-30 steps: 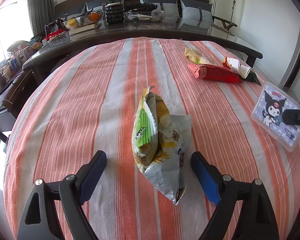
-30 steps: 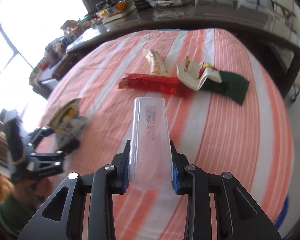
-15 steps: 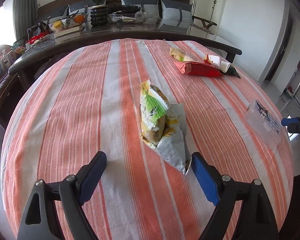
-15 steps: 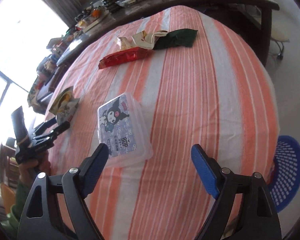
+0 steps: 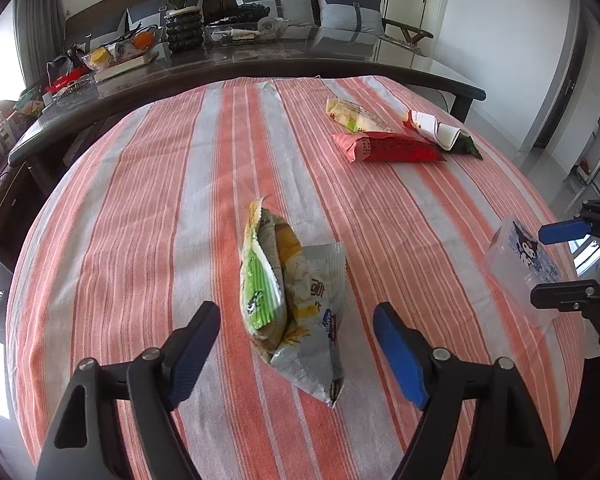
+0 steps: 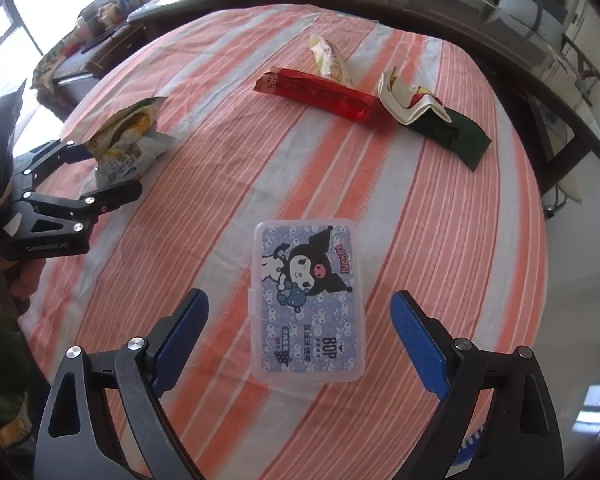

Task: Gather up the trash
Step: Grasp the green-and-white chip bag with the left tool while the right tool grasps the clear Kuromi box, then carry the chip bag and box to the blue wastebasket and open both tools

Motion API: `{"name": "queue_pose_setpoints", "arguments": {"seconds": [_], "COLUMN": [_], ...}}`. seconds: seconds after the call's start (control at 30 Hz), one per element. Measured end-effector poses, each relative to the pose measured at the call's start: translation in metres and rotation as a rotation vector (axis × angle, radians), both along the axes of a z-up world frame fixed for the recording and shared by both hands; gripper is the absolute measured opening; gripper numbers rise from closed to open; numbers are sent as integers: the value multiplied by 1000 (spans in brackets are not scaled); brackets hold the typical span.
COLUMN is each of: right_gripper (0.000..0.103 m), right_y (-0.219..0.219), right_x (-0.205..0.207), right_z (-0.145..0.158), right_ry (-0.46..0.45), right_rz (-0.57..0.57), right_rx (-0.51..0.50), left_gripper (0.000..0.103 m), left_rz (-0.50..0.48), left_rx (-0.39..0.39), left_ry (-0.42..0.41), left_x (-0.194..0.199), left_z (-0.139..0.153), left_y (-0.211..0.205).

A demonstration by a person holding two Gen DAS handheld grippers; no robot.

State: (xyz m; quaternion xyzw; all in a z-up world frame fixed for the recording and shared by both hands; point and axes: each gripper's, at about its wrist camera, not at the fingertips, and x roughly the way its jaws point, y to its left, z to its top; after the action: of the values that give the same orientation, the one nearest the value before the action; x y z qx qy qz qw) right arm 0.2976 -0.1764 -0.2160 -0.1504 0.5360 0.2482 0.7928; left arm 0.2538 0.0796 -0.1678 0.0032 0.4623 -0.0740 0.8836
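Note:
A crumpled green, yellow and silver snack bag (image 5: 292, 296) lies on the striped tablecloth, between the open fingers of my left gripper (image 5: 296, 344); it also shows in the right wrist view (image 6: 128, 144). A clear plastic box with a cartoon label (image 6: 306, 304) lies flat on the cloth between the open fingers of my right gripper (image 6: 300, 332), untouched; it shows at the table's right edge in the left wrist view (image 5: 520, 264). Farther off lie a red wrapper (image 6: 316, 92), a pale yellow wrapper (image 6: 330, 62) and a white and dark green wrapper (image 6: 428, 114).
The round table wears an orange and grey striped cloth (image 5: 160, 200). Behind it stands a dark glass table (image 5: 260, 56) with fruit, a plant and clutter. A blue basket (image 6: 470, 450) peeks out on the floor below the table's near right edge.
My right gripper held the plastic box upright a second ago, then opened and left it flat on the cloth. My left gripper stays open around the snack bag, having shifted slightly.

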Motion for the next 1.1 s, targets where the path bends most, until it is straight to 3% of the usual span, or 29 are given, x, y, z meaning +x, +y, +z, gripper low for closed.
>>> {"name": "queue_pose_setpoints", "arguments": {"seconds": [0.03,0.1,0.3,0.8,1.1], "right_gripper": [76,62,62,61,61], "right_y": [2,3,-17,-85,-176], "right_x": [1,1,-10,-26,-35], "right_z": [0,1,19,26,32], "right_ry": [8,-4,-63,-59,-93], "right_rz": [9,1,-52,-170,-312], "right_rx": [-5,-20,44,222,264], "left_gripper": [52,45,22,15,15], "left_rz": [5,22,13,-106,-284], "left_rx": [-5,-19,-110,-183,-218], "left_ry": [5,4,-31,-45,-62], "left_x": [0,-1,-10,-27,-32], "left_z": [0,1,12,31,53], "left_y": [1,3,0,-79,-181]}}
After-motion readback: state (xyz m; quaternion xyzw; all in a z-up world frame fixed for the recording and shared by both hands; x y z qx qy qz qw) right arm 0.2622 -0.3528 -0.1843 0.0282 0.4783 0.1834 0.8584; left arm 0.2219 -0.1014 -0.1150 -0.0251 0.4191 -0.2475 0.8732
